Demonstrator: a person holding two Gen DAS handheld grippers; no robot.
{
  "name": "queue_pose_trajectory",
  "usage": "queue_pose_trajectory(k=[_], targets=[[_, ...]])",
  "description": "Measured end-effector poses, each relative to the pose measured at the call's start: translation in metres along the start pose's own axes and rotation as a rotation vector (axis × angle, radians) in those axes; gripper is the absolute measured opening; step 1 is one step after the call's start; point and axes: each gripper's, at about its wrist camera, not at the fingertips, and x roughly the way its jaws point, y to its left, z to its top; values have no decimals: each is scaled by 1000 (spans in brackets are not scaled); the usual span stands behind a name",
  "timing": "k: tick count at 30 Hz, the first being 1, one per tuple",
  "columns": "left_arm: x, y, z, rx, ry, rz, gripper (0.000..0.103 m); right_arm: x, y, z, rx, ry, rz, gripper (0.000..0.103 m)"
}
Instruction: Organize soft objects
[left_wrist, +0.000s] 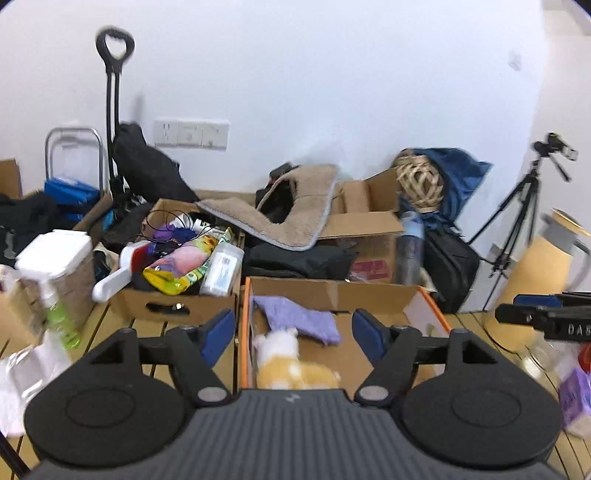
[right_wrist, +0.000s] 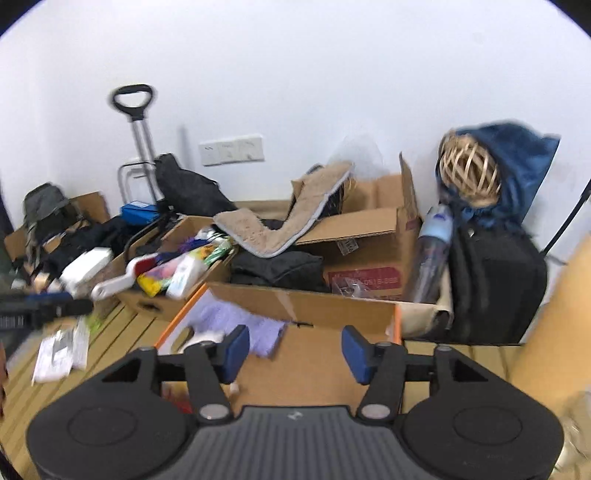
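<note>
An orange-edged cardboard box (left_wrist: 334, 291) (right_wrist: 398, 322) sits on the slatted table. Inside lie a lilac fluffy cloth (left_wrist: 301, 319) (right_wrist: 236, 319) and a yellow-and-white plush toy (left_wrist: 290, 363). My left gripper (left_wrist: 293, 338) hangs open above the box, the plush toy below and between its blue pads (left_wrist: 218, 334), untouched. My right gripper (right_wrist: 293, 354) is open over the box's bare cardboard floor, nothing between its pads (right_wrist: 236, 350). The right gripper's black body shows at the edge of the left wrist view (left_wrist: 546, 321).
A second cardboard box (left_wrist: 173, 299) (right_wrist: 162, 295) full of mixed items stands to the left. Behind are a beige fleece mat (left_wrist: 295, 214) (right_wrist: 280, 229), black bags, a tall bottle (left_wrist: 410, 247) (right_wrist: 430, 254), a wicker ball (left_wrist: 419, 182) (right_wrist: 469, 171) and a tripod (left_wrist: 517, 225). A green spray bottle (left_wrist: 61, 317) stands left.
</note>
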Motion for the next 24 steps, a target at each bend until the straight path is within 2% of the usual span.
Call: queue_pose_trajectory(k=[4,8,10,12,14,17,21,24], targets=[[-84,-17,-75,75,-146,-20,88,-77,30,-78,-98,-96,14,69],[-147,-23,-162,73,-220,14,89,-140,65,-161,-165,-187,20,80],[-169,-23,-200,60,-230,49,94,-164,82,-204,-179,-216,12,84],[-188,-26,-233,45,-211,74,94,-183,96,-240,-179,-231,-1,87],[-208,-29,-261,41,-194,65,96,-201,104,-275,-131,-228,-14,88],[-220,-32,-278,29,-144,4,96,-217,106,-306,-38,-192,25,88],[-221,-39,-274,43,-162,-1,96,-219,108,-310,-67,-182,-21,88],[-217,-42,-277,34,-161,-12,96,-216,103,-310,-31,-196,-28,88]])
